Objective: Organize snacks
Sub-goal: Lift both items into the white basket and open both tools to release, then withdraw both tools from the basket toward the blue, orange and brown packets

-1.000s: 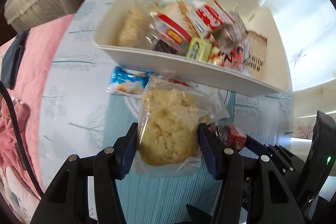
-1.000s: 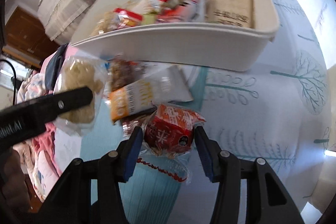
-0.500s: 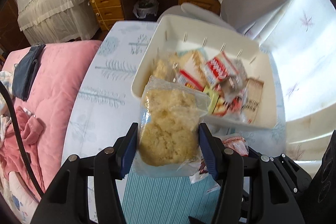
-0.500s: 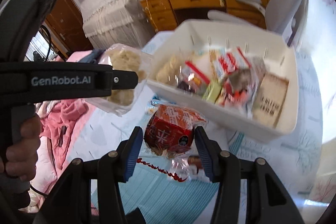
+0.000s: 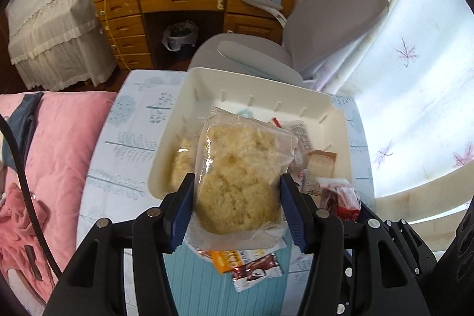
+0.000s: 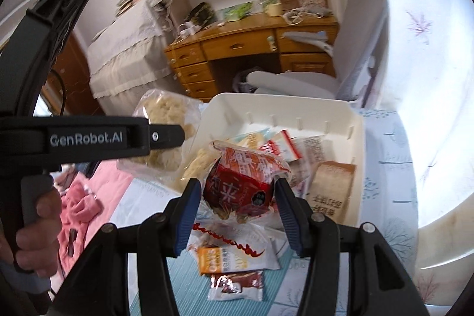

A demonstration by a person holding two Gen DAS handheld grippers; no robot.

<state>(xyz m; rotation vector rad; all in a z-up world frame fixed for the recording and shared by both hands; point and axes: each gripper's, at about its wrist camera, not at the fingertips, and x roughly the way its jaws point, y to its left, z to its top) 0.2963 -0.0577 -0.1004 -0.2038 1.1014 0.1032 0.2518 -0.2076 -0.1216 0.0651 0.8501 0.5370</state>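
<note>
My left gripper (image 5: 237,188) is shut on a clear bag of pale yellow puffed snack (image 5: 240,179), held above the near edge of the white bin (image 5: 340,120). In the right wrist view the same bag (image 6: 166,120) hangs left of the bin (image 6: 358,132), behind the left gripper's black body (image 6: 89,138). My right gripper (image 6: 237,188) is shut on a red snack packet (image 6: 240,182), raised over the bin's near side. Several packets lie inside the bin, among them a brown-labelled one (image 6: 331,188).
An orange packet (image 6: 219,256) and a brown-and-white packet (image 6: 237,285) lie on the tree-print tablecloth (image 5: 124,144) below the grippers. A pink quilt (image 5: 50,156) lies to the left. A grey chair (image 5: 311,28) and a wooden desk (image 5: 183,5) stand beyond the table.
Both grippers have risen with their packets and tipped upward; the bin now sits lower in view and the desk and chair have come into sight.
</note>
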